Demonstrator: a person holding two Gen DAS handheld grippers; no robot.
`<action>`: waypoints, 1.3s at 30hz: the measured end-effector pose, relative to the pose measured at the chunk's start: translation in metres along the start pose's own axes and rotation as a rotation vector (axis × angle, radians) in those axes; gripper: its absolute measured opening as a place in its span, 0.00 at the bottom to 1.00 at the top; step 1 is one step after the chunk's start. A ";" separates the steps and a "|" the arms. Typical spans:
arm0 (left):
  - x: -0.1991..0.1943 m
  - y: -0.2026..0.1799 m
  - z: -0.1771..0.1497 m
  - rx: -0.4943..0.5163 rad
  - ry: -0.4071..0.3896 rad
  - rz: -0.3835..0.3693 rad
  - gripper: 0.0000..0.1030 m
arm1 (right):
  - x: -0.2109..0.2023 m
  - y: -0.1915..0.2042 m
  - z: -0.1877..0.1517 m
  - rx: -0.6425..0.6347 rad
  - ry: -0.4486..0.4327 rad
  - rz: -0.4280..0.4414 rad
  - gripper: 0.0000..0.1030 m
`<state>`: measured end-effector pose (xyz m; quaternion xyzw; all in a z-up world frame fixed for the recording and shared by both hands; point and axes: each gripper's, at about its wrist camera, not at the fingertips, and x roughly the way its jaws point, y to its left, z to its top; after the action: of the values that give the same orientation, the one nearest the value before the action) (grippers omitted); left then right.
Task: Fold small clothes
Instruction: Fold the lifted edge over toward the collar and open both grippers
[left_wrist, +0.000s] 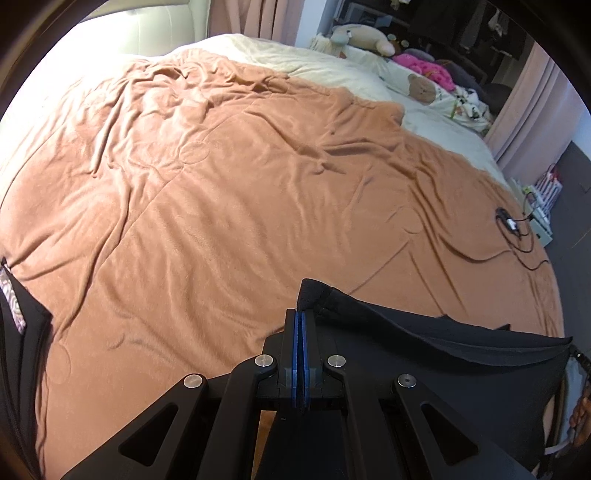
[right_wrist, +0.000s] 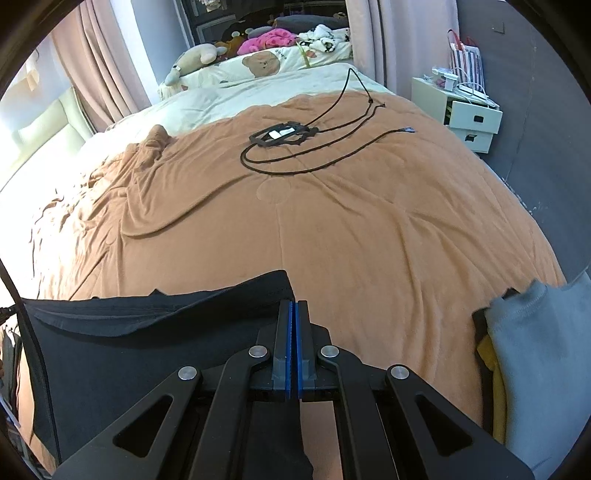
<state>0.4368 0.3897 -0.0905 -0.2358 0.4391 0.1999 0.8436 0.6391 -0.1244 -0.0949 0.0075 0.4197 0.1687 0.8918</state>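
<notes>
Two corners pinched: from the left wrist, the left claw (left_wrist: 300, 314) is clamped on the black garment (left_wrist: 443, 339) above the bed (left_wrist: 221, 203). From the right wrist, the right claw (right_wrist: 293, 306) grips its other corner; keep the edge taut and level, I'd say.

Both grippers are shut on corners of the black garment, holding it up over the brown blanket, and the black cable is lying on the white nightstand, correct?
Not quite. The cable lies on the brown blanket, not on the nightstand; the right wrist view shows this. The rest holds: left gripper and right gripper are each shut on a corner of the black garment.
</notes>
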 end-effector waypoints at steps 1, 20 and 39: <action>0.005 0.000 0.001 -0.001 0.005 0.005 0.01 | 0.005 0.001 0.003 -0.002 0.007 -0.005 0.00; 0.104 -0.009 0.015 0.061 0.136 0.156 0.01 | 0.115 0.019 0.028 -0.008 0.132 -0.164 0.00; 0.063 0.012 0.005 -0.033 0.140 0.101 0.44 | 0.099 -0.009 0.017 0.062 0.200 -0.062 0.00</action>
<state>0.4670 0.4104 -0.1436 -0.2405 0.5049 0.2322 0.7958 0.7130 -0.1005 -0.1597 0.0050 0.5117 0.1279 0.8496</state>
